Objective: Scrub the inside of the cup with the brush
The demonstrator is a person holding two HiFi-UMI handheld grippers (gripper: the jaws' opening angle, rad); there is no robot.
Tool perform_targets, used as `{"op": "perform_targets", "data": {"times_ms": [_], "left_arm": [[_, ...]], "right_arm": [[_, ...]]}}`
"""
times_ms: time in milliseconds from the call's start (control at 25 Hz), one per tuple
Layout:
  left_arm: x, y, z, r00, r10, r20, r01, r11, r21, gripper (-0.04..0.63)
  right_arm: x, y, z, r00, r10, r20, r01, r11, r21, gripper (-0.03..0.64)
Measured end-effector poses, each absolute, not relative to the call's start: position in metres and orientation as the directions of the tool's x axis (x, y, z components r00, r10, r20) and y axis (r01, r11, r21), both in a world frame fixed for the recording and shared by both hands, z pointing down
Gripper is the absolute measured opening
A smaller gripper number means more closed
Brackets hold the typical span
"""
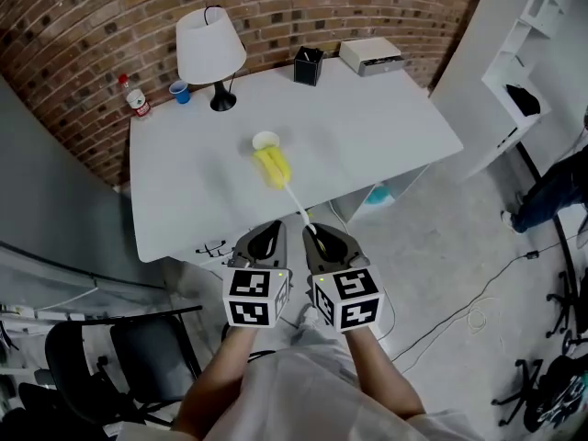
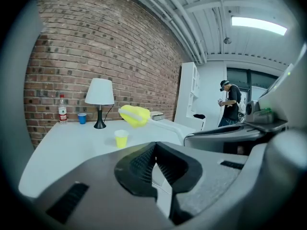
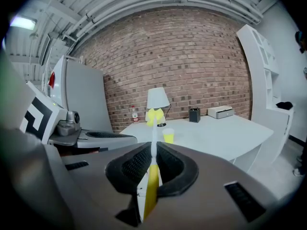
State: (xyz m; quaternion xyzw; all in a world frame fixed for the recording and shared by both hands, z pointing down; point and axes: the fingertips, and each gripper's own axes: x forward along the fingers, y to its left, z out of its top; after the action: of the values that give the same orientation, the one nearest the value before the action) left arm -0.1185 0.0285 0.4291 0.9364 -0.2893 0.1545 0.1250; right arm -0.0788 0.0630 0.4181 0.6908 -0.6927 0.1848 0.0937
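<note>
white table (image 1: 367, 127) with cup (image 1: 265, 141), red-labelled bottle (image 1: 139, 102)

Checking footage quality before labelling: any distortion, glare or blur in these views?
Head view: evenly lit, sharp, brick wall bowed by the lens. Left gripper view: heavy fisheye, dark corners, ceiling light blown white. Right gripper view: same fisheye; brush soft close to the lens.

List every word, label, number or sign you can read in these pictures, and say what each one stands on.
No text can be read in any view.
bottle: red label, print too small to read.
left gripper and right gripper: their cubes carry only black-and-white square markers, no letters or digits.
white box: no print can be made out.
</note>
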Motion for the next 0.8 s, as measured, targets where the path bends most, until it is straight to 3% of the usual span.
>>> {"op": "perform_targets", "data": {"times_ms": [800], "left_arm": [[-0.053, -0.005, 0.434, 0.704, -0.596, 0.385, -0.673, -0.734, 0.094, 0.008]], "right_arm": [[-0.010, 0.018, 0.420, -0.169, -0.912, 0.373, -0.981, 0.120, -0.151, 0.029]]}}
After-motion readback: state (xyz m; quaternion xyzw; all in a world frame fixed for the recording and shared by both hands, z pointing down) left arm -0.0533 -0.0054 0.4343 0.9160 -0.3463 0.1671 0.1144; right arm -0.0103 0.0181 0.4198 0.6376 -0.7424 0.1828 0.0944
